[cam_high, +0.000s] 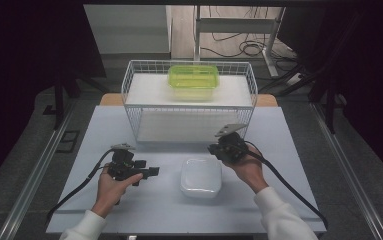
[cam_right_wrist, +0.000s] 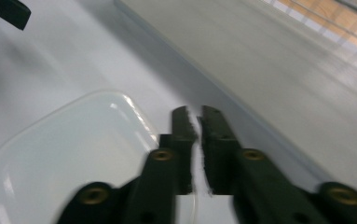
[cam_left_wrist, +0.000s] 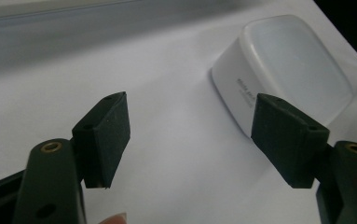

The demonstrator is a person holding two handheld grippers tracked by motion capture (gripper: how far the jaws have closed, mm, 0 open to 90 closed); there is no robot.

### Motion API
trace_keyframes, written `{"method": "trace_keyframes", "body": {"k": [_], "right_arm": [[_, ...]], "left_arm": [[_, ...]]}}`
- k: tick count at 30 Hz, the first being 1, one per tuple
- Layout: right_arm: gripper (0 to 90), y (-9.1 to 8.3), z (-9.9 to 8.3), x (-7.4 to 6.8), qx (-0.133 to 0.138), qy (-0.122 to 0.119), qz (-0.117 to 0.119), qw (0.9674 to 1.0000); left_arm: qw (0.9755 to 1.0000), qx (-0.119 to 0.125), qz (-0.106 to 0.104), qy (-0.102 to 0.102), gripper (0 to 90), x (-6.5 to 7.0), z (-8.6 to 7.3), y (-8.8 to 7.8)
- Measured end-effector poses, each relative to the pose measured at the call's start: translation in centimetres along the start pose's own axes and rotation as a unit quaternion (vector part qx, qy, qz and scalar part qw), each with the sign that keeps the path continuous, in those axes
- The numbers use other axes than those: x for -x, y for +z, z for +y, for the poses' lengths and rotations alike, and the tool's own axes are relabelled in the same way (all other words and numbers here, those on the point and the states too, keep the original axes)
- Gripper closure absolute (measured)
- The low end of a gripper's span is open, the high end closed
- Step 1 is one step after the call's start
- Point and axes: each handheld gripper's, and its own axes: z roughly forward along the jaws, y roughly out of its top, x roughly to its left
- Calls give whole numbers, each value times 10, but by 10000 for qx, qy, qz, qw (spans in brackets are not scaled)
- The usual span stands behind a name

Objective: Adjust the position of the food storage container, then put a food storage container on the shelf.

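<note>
A white rounded-square container [cam_high: 200,176] lies on the white table [cam_high: 129,200], between both hands. My left gripper [cam_high: 151,171] is held just left of it, jaws wide open and pointing at its side with nothing between them. In the left gripper view the container [cam_left_wrist: 283,70] sits just beyond the right fingertip, and the gripper [cam_left_wrist: 192,107] is empty. My right gripper [cam_high: 213,149] hovers by the container's far right corner, shut. In the right gripper view the jaws [cam_right_wrist: 195,114] are almost closed on nothing, above the edge of the container [cam_right_wrist: 73,154].
A white wire basket [cam_high: 144,122] stands at the back of the table. A translucent green lidded box [cam_high: 193,80] rests on a white shelf inside it. Cables trail from both grippers toward the table's front edge. Dark floor surrounds the table.
</note>
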Motion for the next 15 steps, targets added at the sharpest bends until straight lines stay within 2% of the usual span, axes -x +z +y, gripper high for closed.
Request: {"method": "trace_keyframes", "body": {"k": [1,2,3,5,8,11,13,15], "right_arm": [[664,-4,-4,1,49,101,13,9999],[545,-11,-11,2,112,269,19,9996],[471,-16,-17,3,186,380,-18,9991],[365,-26,-28,4,333,668,-6,9972],[297,-38,-44,7,513,1163,275,9915],[260,-45,-58,10,688,1565,540,9838],[249,-47,-66,10,720,1743,588,9803],[244,-47,-71,10,640,1839,632,9788]], "left_arm": [[10000,27,-23,12,277,2,-1,-2],[10000,41,-30,19,279,4,-2,-3],[10000,56,-30,32,280,6,-3,-5],[9999,88,-40,40,280,9,-5,-8],[9999,94,-33,56,280,14,-6,-10],[9999,101,-60,44,280,17,-6,-9],[9998,132,-148,-4,279,19,-6,-9],[9994,174,-277,-102,280,21,-4,-7]]}}
